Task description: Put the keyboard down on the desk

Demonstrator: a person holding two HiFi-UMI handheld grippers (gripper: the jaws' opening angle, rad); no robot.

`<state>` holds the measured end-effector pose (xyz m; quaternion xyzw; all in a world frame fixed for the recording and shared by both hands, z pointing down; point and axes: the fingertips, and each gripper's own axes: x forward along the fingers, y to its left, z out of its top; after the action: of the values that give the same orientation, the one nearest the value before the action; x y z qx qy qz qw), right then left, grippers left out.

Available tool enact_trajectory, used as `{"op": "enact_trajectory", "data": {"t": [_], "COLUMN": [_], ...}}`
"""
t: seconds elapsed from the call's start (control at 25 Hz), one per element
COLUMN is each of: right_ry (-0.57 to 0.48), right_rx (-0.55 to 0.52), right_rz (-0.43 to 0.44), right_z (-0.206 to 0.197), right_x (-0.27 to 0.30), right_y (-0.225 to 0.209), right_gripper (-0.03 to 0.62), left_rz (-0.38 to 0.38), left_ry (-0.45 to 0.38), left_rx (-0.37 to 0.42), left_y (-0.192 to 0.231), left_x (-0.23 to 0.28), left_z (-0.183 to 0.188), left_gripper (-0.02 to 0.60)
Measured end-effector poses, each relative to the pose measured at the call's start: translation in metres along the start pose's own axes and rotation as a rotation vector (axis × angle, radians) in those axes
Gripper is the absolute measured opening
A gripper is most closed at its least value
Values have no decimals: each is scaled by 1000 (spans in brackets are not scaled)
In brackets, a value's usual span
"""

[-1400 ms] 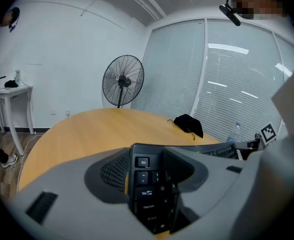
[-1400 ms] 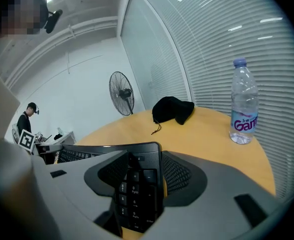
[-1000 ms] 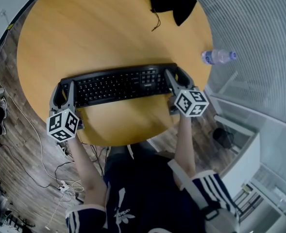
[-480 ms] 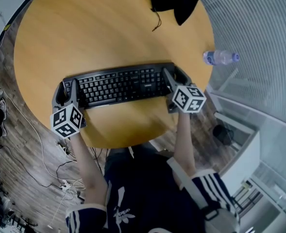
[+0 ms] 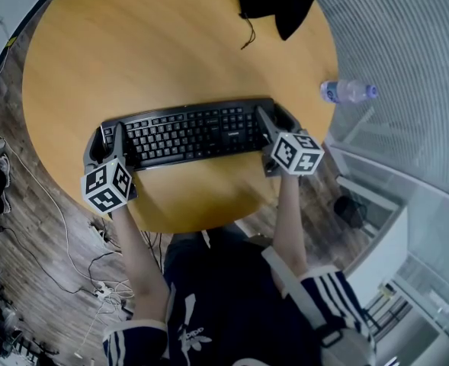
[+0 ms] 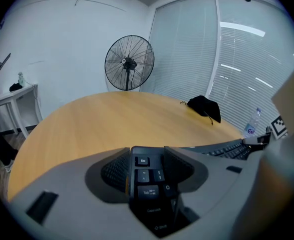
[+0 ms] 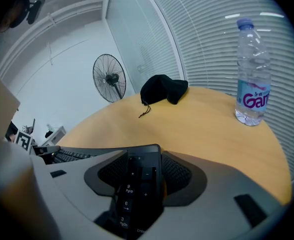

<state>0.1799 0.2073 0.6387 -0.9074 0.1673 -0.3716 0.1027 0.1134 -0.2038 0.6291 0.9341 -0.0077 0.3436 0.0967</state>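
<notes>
A black keyboard (image 5: pixel 190 133) stretches across the near half of the round wooden desk (image 5: pixel 163 44). My left gripper (image 5: pixel 106 142) is shut on its left end, and the Esc and Tab keys (image 6: pixel 146 176) show between the jaws in the left gripper view. My right gripper (image 5: pixel 277 120) is shut on the right end, where the number-pad keys (image 7: pixel 137 194) sit between the jaws. The keyboard is level and close to the desk top. I cannot tell whether it touches the wood.
A black cloth pouch (image 5: pixel 270 2) lies at the desk's far edge, and a clear water bottle (image 5: pixel 346 91) stands near the right rim. A standing fan (image 6: pixel 129 63) is beyond the desk. Cables (image 5: pixel 26 174) trail over the floor at the left.
Both grippers and the keyboard have shifted a little away from the person, the left end also slightly to the right. Both grips stay the same.
</notes>
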Motion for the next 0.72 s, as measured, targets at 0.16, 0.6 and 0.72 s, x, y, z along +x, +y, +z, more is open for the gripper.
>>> {"op": "enact_trajectory", "data": {"t": [0.16, 0.6, 0.72], "right_ry": [-2, -21, -43], "right_rx": [-7, -26, -60], "right_rz": [-3, -14, -47], "right_z": [0, 1, 2], "right_x": [1, 4, 2], "right_y": [-1, -2, -7], "right_gripper": [198, 198, 198], "left_rz": [-6, -1, -3], "left_ry": [3, -5, -24], "left_rx": [-6, -1, 6], "left_y": [0, 0, -1], "left_x": [2, 5, 2], "left_z": [-1, 0, 3], "left_gripper": [201, 201, 201]}}
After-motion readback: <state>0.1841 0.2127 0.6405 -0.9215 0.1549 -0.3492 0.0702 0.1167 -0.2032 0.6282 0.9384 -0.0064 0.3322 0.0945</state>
